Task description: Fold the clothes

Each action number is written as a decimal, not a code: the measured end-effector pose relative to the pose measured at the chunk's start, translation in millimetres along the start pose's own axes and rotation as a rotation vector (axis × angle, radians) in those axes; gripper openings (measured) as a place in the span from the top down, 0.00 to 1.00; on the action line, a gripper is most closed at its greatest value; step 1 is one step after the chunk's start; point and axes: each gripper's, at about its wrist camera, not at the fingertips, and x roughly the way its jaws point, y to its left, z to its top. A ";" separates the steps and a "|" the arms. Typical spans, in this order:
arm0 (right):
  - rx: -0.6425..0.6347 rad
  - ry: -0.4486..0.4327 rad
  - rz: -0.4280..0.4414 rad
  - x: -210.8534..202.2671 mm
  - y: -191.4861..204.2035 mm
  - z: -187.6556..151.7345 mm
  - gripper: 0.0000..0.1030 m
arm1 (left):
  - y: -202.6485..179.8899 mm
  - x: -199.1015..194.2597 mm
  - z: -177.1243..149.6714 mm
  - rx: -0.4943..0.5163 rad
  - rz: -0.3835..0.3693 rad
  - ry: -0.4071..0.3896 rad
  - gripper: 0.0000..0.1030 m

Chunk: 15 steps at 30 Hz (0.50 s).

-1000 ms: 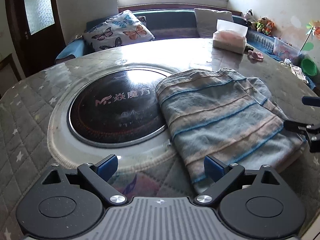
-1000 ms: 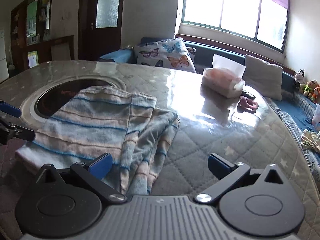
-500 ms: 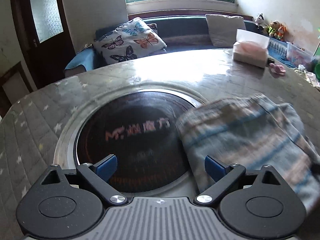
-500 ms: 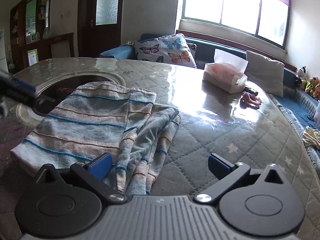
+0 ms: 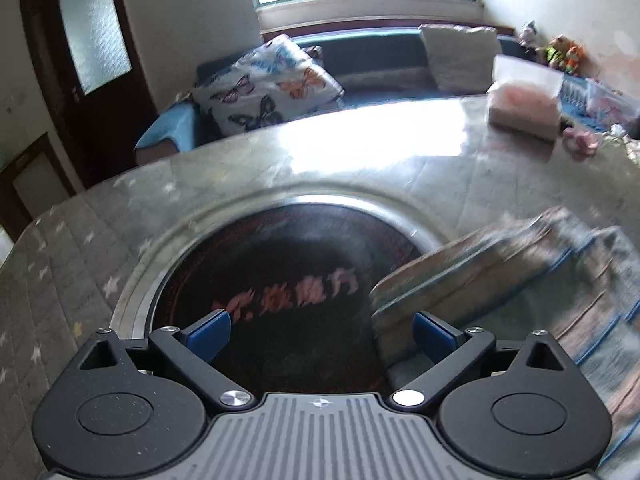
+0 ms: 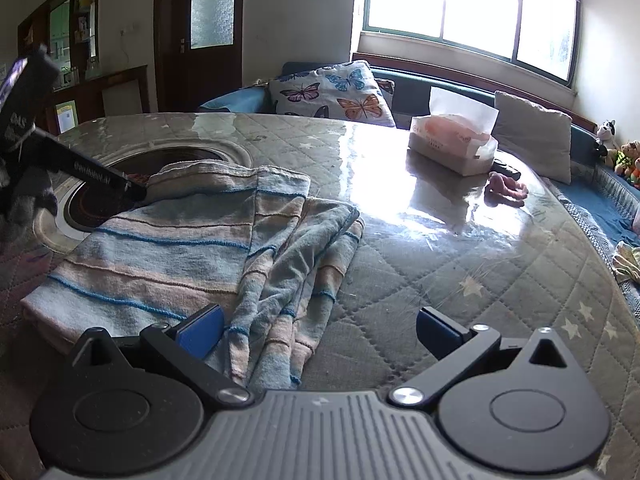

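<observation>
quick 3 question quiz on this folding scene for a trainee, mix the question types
1. True or false: the right tongs are shut on the striped garment.
2. Which thing on the table is nearest the pink item? A) tissue box B) striped garment C) dark round inset
3. Fill in: the left tongs are at the garment's corner over the ____.

Key: 1 false, both tongs are open. 2 A. 3 dark round inset.

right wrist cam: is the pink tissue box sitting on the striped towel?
No, the pink tissue box stands on the bare quilted table, well apart from the blue-and-beige striped towel.
</observation>
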 end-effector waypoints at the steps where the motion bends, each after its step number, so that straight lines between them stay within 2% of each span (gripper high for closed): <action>1: 0.001 0.000 0.001 0.2 -0.1 0.0 0.00 | -2.7 0.4 3.2 0.009 -0.009 -0.008 0.03; 5: 0.007 0.001 0.002 1.3 -0.4 -0.2 0.00 | -20.4 8.0 13.5 0.047 -0.037 -0.020 0.03; 15: 0.015 0.005 0.002 2.0 0.0 -1.1 0.00 | -41.2 18.6 23.1 0.087 -0.035 -0.027 0.00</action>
